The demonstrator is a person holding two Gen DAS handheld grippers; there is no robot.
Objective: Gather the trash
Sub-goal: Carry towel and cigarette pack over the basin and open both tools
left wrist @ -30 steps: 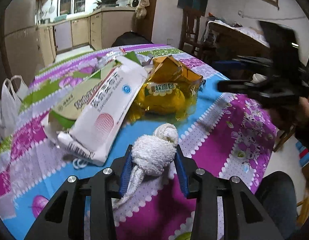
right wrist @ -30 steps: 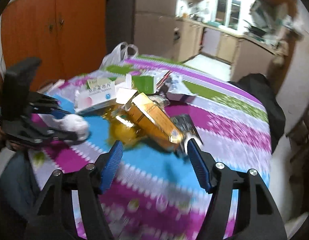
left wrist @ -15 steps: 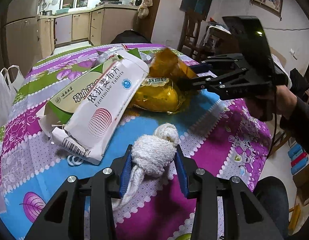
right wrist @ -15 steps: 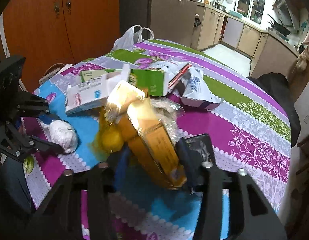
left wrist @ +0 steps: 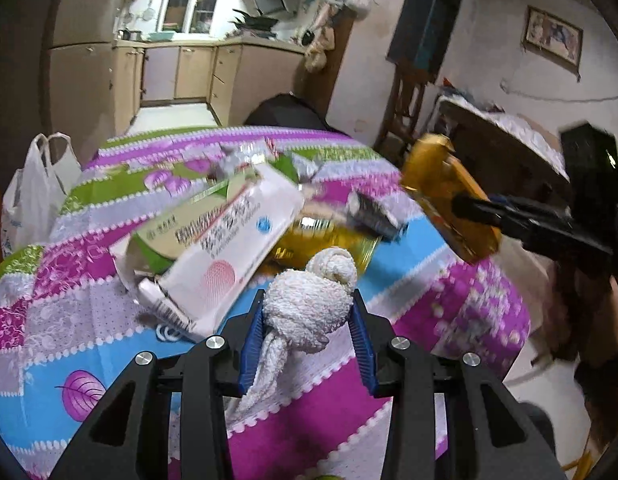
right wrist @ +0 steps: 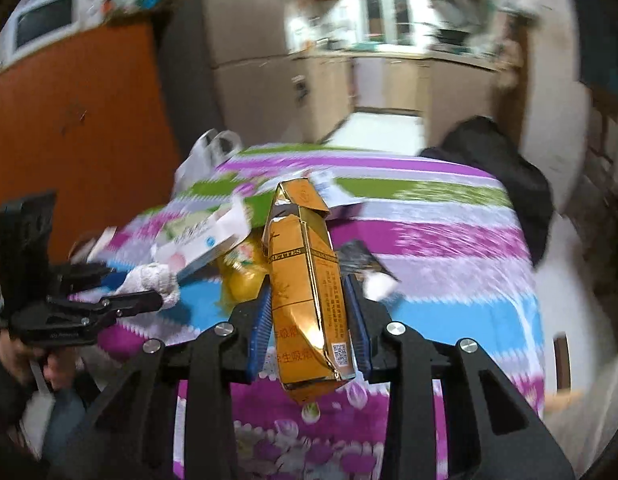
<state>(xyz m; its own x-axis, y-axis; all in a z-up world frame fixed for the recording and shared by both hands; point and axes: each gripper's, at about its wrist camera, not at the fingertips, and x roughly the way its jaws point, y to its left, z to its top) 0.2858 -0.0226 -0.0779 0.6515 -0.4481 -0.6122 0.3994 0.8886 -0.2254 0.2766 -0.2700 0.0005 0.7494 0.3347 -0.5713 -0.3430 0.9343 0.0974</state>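
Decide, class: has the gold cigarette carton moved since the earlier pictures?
Yes. The gold cigarette carton lay on the trash pile beside the yellow wrapper; now it is up off the tablecloth, between the closing right gripper pads.

Place: home dining room opening onto a kitchen.
Evidence: kitchen cabinets (left wrist: 197,72), framed picture (left wrist: 553,42), patterned tablecloth (left wrist: 69,288).

- The gold carton (right wrist: 305,280) is glossy, foil-like card — creased, catching the light.
- The white rag (left wrist: 309,300) is rough, nubbly terry cloth, matt.
- The white medicine box (left wrist: 229,248) is smooth printed card, faintly shiny.
- The yellow wrapper (left wrist: 329,240) is glossy, see-through plastic film.
- The table (left wrist: 69,320) wears a smooth printed cloth.
- The left hand-held gripper (left wrist: 309,332) is matt black plastic — ribbed blue pads, shiny metal screws.
- The white bag (left wrist: 29,200) is thin, soft plastic.
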